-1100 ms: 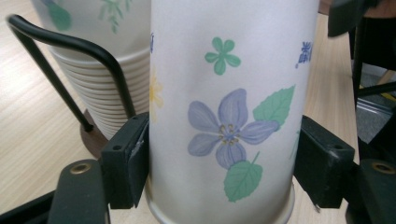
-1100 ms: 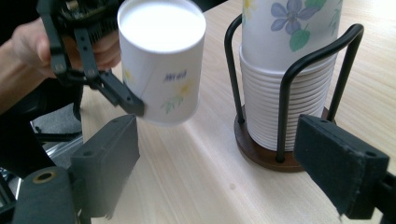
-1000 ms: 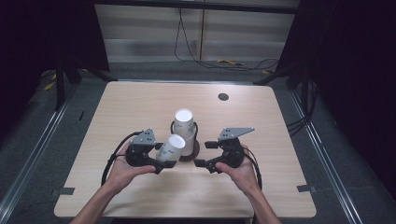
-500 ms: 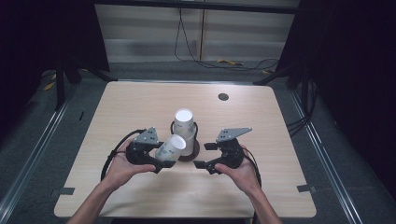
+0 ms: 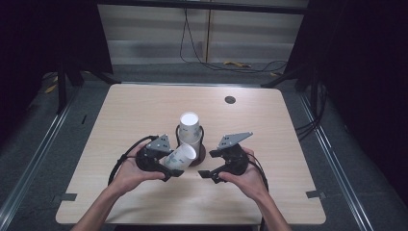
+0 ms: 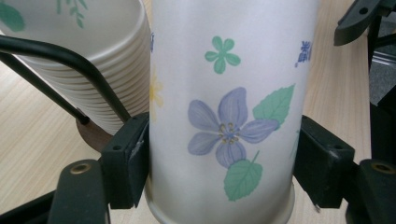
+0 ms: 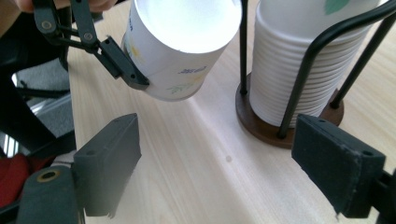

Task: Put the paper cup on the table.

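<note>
1. Cups (image 5: 189, 126) sat nested in one tall stack inside a black wire holder (image 5: 201, 136) on a round dark wooden base (image 7: 261, 125), near the middle of the table (image 5: 125, 110).
2. One paper cup (image 5: 179, 157) with printed flowers and leaves was out of the stack, tilted with its open mouth up and to the right, just left of and nearer than the holder's base; it looked empty.
3. The left gripper (image 5: 168, 166) was closed on that cup, one black pad pressed against each side of its wall low down, in the left gripper view (image 6: 219, 140).
4. The right gripper (image 5: 211, 163) stood just to the right of the cup, its jaws spread wide after a brief closing and reopening, with bare tabletop between them in the right gripper view (image 7: 215, 177).
5. Its pads touched neither the held cup nor the holder.
</note>
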Demonstrator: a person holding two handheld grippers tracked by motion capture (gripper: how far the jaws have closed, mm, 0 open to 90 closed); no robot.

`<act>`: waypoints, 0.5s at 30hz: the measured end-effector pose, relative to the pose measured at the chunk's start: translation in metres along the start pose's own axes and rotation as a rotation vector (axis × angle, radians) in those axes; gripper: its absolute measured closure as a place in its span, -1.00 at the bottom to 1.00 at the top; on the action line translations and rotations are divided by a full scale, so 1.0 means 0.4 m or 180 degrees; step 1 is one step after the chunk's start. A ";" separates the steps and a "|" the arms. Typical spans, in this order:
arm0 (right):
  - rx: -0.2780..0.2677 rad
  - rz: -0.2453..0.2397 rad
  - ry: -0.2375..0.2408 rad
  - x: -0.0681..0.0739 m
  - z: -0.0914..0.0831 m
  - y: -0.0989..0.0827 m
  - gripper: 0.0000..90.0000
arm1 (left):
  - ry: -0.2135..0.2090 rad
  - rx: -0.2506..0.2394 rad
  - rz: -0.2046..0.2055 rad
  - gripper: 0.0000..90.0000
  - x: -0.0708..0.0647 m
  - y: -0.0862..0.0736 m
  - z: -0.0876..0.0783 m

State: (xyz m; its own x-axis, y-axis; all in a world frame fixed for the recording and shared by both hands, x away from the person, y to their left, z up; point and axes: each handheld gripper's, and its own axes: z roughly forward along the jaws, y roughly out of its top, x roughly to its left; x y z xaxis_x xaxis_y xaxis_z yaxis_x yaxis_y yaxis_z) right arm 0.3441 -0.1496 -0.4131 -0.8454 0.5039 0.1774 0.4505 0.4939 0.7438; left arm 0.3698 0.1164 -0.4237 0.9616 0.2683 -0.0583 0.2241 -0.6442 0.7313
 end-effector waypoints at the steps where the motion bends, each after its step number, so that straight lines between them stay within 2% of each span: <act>1: 0.0033 -0.0014 -0.0002 0.001 0.002 0.001 -0.64 | -0.0001 0.0019 0.0021 -0.37 -0.001 -0.001 0.003; 6: 0.0177 -0.0053 0.0077 0.002 0.015 0.002 -0.53 | -0.0026 0.0127 0.0055 -0.37 -0.011 -0.002 0.016; 7: 0.0205 -0.0054 0.0116 0.002 0.016 0.002 -0.40 | -0.0034 0.0178 0.0066 -0.37 -0.012 -0.001 0.017; 8: 0.0224 -0.0060 0.0135 0.004 0.017 0.001 -0.36 | -0.0041 0.0159 0.0032 -0.36 -0.013 -0.001 0.019; 15: 0.0302 -0.0117 0.0107 0.006 0.023 0.000 -0.50 | -0.0019 0.0246 0.0062 -0.36 -0.019 -0.007 0.024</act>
State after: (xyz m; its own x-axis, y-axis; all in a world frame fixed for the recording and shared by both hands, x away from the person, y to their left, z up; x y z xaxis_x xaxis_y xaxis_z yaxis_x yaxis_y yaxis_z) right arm 0.3449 -0.1417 -0.4186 -0.8703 0.4609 0.1737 0.4427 0.5772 0.6862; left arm 0.3635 0.1093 -0.4320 0.9668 0.2510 -0.0488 0.2167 -0.7027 0.6776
